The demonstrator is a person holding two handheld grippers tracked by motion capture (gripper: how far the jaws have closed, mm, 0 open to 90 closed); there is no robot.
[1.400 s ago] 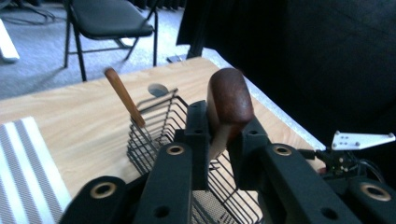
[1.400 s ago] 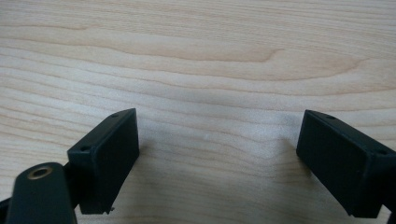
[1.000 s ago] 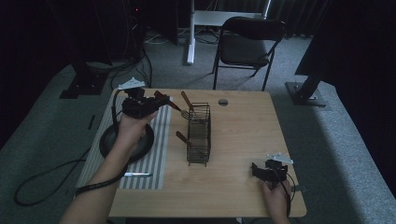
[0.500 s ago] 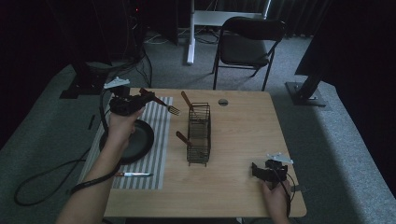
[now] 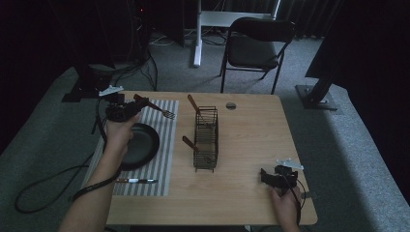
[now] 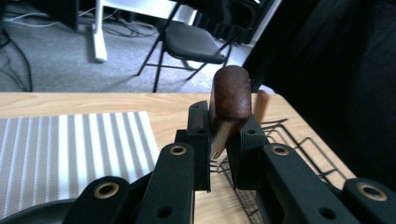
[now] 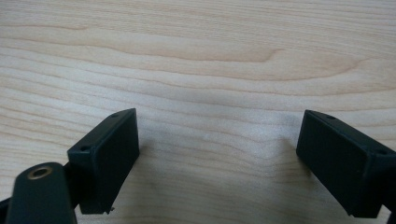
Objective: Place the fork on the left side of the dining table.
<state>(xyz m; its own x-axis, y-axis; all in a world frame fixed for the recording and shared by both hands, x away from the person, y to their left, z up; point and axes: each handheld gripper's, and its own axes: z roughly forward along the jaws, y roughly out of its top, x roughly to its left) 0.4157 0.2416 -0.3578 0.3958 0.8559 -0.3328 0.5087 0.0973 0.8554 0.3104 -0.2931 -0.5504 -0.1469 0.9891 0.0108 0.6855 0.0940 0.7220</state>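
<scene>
My left gripper hovers over the far left corner of the striped placemat, shut on a fork with a brown wooden handle. Its tines point right toward the wire basket. In the left gripper view the two jaws pinch the fork's handle, whose rounded end sticks up above my left gripper. My right gripper rests on the table near its front right corner. In the right gripper view my right gripper stands open over bare wood, nothing between its jaws.
The wire basket holds two wooden-handled utensils. A black plate lies on the placemat, with a knife near the mat's front edge. A small round disc sits at the table's far side. A folding chair stands beyond.
My left hand has carried the fork leftward and lower, away from the basket to above the placemat's far left corner. The right gripper has stayed in place.
</scene>
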